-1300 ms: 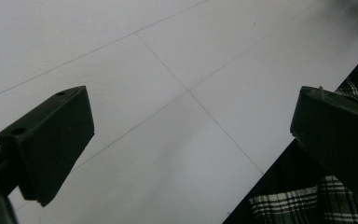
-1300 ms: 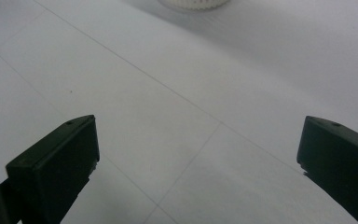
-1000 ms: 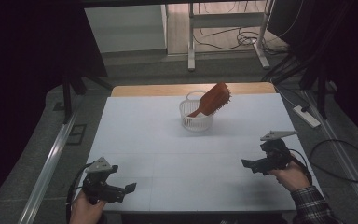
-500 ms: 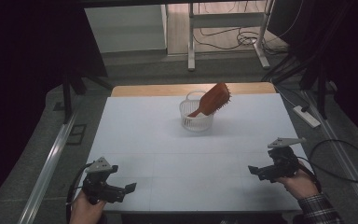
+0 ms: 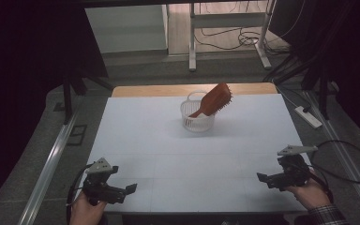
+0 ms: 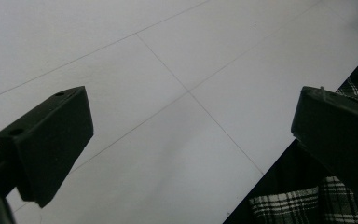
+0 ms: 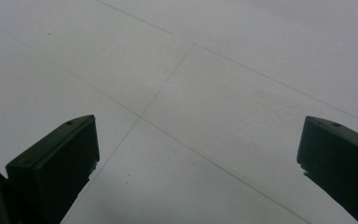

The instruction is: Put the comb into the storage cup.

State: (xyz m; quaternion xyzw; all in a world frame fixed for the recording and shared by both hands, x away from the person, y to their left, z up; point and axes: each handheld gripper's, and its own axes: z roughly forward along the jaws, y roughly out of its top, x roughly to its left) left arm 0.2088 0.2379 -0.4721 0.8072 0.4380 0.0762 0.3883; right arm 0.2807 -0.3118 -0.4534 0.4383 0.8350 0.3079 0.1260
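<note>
Both your grippers empty, hairbrush in basket.
Left gripper (image 5: 130, 189) and right gripper (image 5: 261, 178) spread wide at near table (image 5: 168, 154) edge; brown hairbrush (image 5: 214, 100) leans in white basket (image 5: 197, 119), well apart.

The left gripper (image 5: 130, 188) is resting low at the near left, jaws spread wide and empty, pointing inward; the right gripper (image 5: 261, 177) is mirroring it at the near right, jaws equally wide.
</note>
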